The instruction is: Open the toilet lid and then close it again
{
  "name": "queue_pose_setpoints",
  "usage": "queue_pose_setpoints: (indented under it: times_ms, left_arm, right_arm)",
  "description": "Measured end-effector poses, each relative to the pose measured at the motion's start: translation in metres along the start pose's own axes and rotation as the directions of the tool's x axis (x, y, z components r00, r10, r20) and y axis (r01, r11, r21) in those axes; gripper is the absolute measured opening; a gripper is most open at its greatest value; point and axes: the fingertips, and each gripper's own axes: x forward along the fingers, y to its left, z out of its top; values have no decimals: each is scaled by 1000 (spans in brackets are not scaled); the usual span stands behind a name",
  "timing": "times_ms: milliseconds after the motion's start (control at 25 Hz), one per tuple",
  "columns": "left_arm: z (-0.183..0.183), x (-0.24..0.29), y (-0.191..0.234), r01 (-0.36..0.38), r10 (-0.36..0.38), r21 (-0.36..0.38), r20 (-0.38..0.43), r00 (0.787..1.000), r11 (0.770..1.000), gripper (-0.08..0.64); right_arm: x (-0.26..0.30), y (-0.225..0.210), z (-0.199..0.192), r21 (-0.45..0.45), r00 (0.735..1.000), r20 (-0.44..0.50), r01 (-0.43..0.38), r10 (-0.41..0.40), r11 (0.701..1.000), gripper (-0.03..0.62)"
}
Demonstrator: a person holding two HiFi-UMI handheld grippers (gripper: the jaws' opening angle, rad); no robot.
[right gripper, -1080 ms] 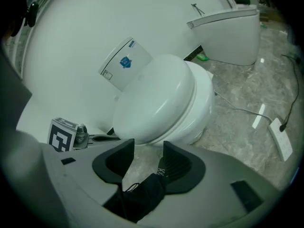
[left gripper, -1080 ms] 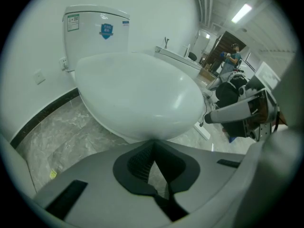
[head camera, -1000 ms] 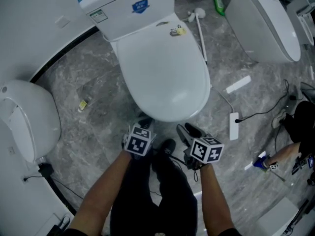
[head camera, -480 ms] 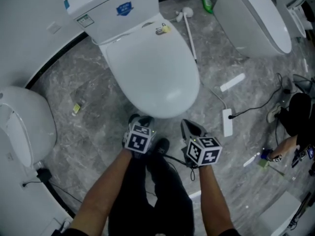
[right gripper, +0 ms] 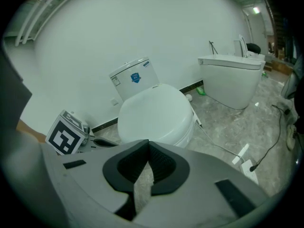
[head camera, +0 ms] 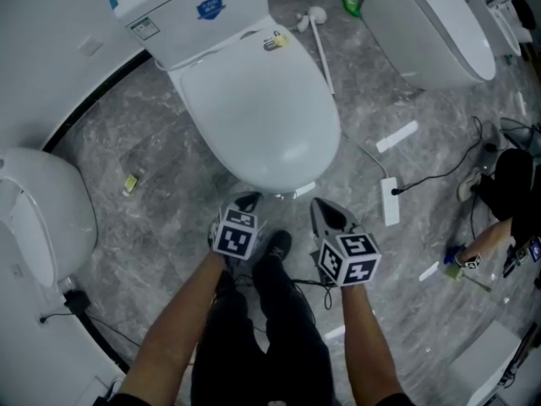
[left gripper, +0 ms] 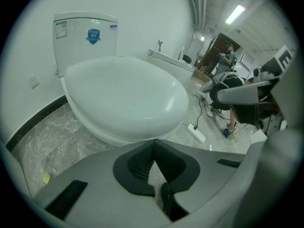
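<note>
Your lid lies flat, its long axis running from the tank towards you. Your left gripper and right gripper are closed and empty.

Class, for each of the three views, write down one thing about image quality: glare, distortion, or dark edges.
Head view: soft, even light, with a faint sheen on the toilet lid. Left gripper view: strong fisheye bending, black corners, and a ceiling light burning out bright. Right gripper view: the same round dark border, and the wall bows.
</note>
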Motion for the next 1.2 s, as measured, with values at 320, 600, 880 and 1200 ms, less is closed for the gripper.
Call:
queue_pose_setpoints:
  times_ms: [320, 600, 880, 1200]
  left_arm:
    - [25, -63, -12, 30, -37, 46, 160, 986, 999, 8]
    - [51, -161, -18, 31, -54, 76, 334, 941, 997, 8]
    - [72, -267, -31, 16, -73, 130, 448, 891, 991, 8]
    - [84, -378, -63, 23, -125, 193, 537, 834, 981, 6]
  right_arm:
    - [-33, 42, 13, -67, 996, 88, 23, -17, 997, 8]
    - [-81, 107, 31, -85, 978, 208, 29, -10, 996, 6]
    - [-142, 183, 63, -122, 951, 309, 16, 22, 992, 8]
    - [-221, 266, 100, -164, 908, 406, -35, 100, 986, 9]
